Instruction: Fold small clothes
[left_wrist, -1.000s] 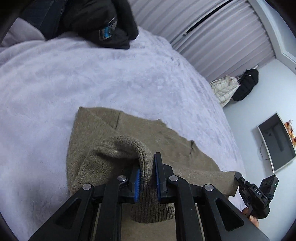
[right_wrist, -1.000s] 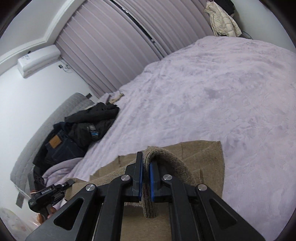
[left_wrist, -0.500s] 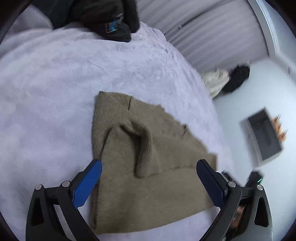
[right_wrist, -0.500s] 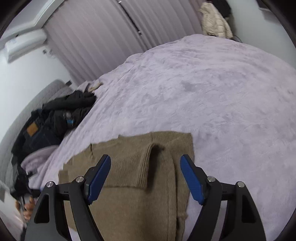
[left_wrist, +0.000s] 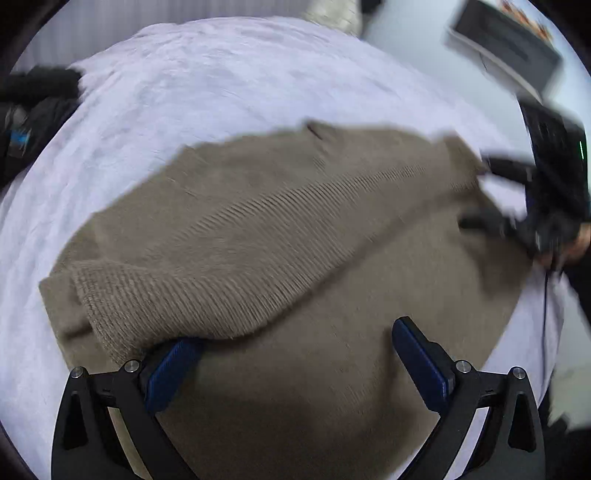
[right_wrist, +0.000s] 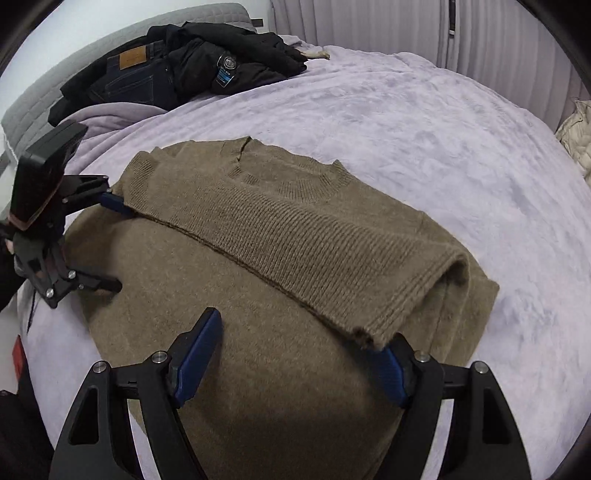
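A brown knit sweater (right_wrist: 295, 236) lies on the lilac bed cover, its ribbed upper part folded down over the plain body; it also shows in the left wrist view (left_wrist: 295, 236). My left gripper (left_wrist: 295, 362) is open low over the sweater's near part, its left pad (left_wrist: 170, 369) at the edge of the folded layer. My right gripper (right_wrist: 291, 362) is open over the sweater's near part, its right pad (right_wrist: 388, 369) at the folded corner. Each gripper shows in the other's view: the left one (right_wrist: 107, 243) and the right one (left_wrist: 495, 195), both open.
The lilac bed cover (right_wrist: 424, 110) spreads around the sweater. A pile of dark clothes (right_wrist: 177, 70) with jeans lies at the far end by a grey headboard (right_wrist: 29, 110). A monitor (left_wrist: 506, 40) stands beyond the bed.
Both grippers were shut on the sweater's folded edge a second ago, then let go and opened. They have since dropped low over the sweater and turned toward each other.
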